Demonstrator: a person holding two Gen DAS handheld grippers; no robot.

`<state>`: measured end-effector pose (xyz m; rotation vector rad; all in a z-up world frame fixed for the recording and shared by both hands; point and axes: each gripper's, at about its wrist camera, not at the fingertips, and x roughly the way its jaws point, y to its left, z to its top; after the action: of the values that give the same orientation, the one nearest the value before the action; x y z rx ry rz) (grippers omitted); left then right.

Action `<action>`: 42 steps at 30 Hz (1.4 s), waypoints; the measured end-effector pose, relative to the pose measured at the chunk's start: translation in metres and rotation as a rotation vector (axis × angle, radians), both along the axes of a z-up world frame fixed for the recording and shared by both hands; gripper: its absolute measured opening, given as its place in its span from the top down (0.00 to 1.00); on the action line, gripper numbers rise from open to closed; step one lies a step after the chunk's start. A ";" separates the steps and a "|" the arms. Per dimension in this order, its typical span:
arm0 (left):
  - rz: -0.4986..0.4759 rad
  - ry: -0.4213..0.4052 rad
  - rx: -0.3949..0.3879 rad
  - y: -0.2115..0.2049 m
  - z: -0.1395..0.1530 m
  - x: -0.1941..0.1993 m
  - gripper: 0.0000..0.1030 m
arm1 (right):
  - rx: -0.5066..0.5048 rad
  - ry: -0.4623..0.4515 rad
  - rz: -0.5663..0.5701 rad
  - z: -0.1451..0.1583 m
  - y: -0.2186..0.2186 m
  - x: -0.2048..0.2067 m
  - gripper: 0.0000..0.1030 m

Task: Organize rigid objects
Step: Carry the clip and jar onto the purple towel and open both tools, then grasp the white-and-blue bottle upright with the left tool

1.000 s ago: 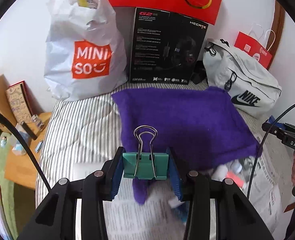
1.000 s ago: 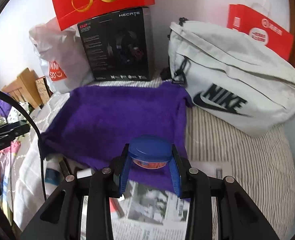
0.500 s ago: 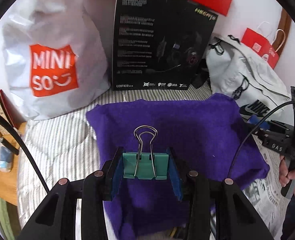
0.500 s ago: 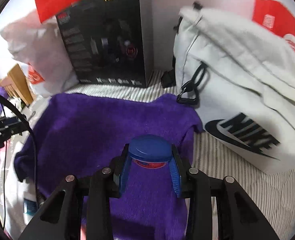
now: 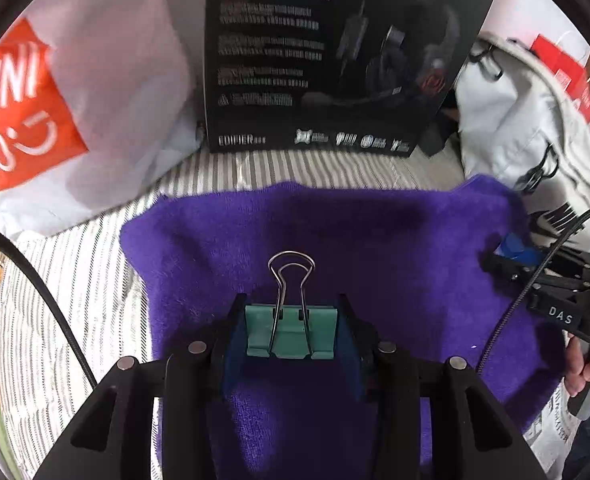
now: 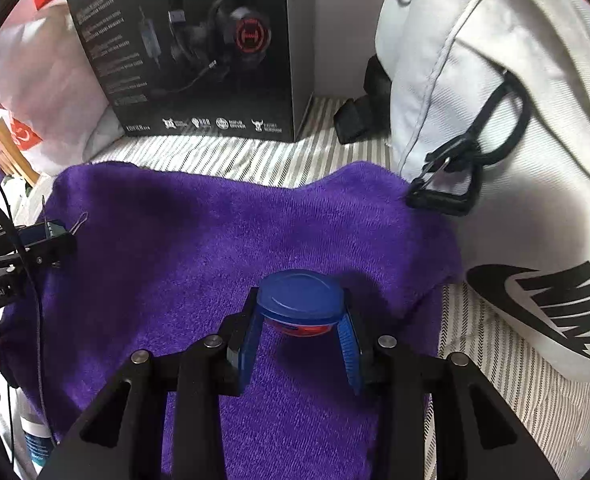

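Observation:
My left gripper [image 5: 291,330] is shut on a teal binder clip [image 5: 291,332] with silver wire handles, held low over the purple towel [image 5: 375,240]. My right gripper [image 6: 299,320] is shut on a small jar with a blue lid [image 6: 299,298], low over the right part of the purple towel [image 6: 199,248]. The right gripper also shows in the left wrist view [image 5: 511,260] at the towel's right edge. The left gripper shows in the right wrist view [image 6: 55,236] at the towel's left edge.
A black headset box [image 5: 335,52] stands behind the towel against the wall. A white Miniso bag [image 5: 75,92] is at back left. A white Nike bag [image 6: 515,140] lies at right. The striped bedding [image 5: 63,300] surrounds the towel. A white bottle [image 6: 35,440] lies at lower left.
Both grippers have moved forward and down over the purple towel, still holding the clip and the jar. The box and bags loom larger.

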<state>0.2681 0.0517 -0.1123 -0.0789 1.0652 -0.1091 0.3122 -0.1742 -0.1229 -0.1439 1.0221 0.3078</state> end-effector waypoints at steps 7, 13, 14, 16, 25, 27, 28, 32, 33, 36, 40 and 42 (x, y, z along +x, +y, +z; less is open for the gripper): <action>-0.006 0.021 0.036 -0.006 -0.004 0.005 0.61 | -0.003 0.008 0.015 -0.005 0.001 0.000 0.65; -0.046 0.038 0.090 -0.020 -0.007 0.006 0.51 | 0.004 0.025 0.033 -0.006 0.000 -0.004 0.47; -0.051 0.043 0.096 -0.022 -0.008 0.005 0.49 | 0.009 0.030 0.031 -0.006 0.000 -0.005 0.39; -0.054 0.050 0.115 -0.024 -0.008 0.002 0.49 | 0.003 0.025 0.024 -0.005 -0.007 -0.012 0.37; -0.027 0.028 0.094 -0.018 0.016 -0.043 0.49 | 0.009 -0.002 0.000 0.016 -0.019 -0.050 0.37; -0.024 0.008 0.088 -0.016 0.028 -0.061 0.49 | 0.027 -0.016 -0.004 0.026 -0.026 -0.066 0.37; -0.022 0.003 0.087 -0.015 0.033 -0.069 0.49 | 0.039 -0.024 -0.005 0.032 -0.028 -0.075 0.37; -0.018 -0.026 0.073 -0.013 0.048 -0.108 0.49 | 0.072 -0.054 -0.008 0.050 -0.034 -0.109 0.36; -0.017 -0.031 0.060 -0.013 0.051 -0.120 0.49 | 0.079 -0.064 -0.009 0.055 -0.037 -0.121 0.36; -0.001 -0.031 0.030 -0.008 0.056 -0.151 0.49 | 0.098 -0.085 -0.012 0.064 -0.042 -0.149 0.34; 0.013 -0.011 0.012 -0.012 0.047 -0.184 0.49 | 0.137 -0.097 -0.010 0.072 -0.046 -0.183 0.31; 0.023 0.016 -0.027 -0.018 0.037 -0.193 0.48 | 0.139 -0.100 -0.004 0.069 -0.043 -0.193 0.29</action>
<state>0.0750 0.0341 -0.0750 -0.1161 1.0783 -0.1026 0.1187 -0.2171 -0.0538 -0.0314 0.8989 0.3633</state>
